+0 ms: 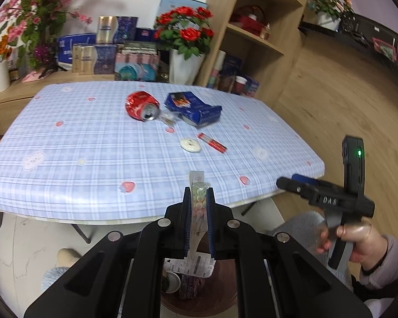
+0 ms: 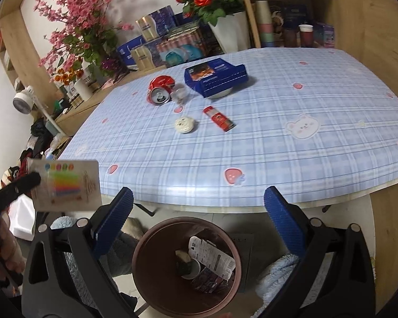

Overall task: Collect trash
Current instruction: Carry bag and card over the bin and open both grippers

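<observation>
Candy packet: clear, flat, pastel rounds inside.

Near half of table is bare, free to pass. Clutter sits mid-table toward far side: can, blue box, red tube, white disc, all close together. Bin below table edge, mouth unobstructed, partly filled. Shelf and flowers crowd far edge.
</observation>
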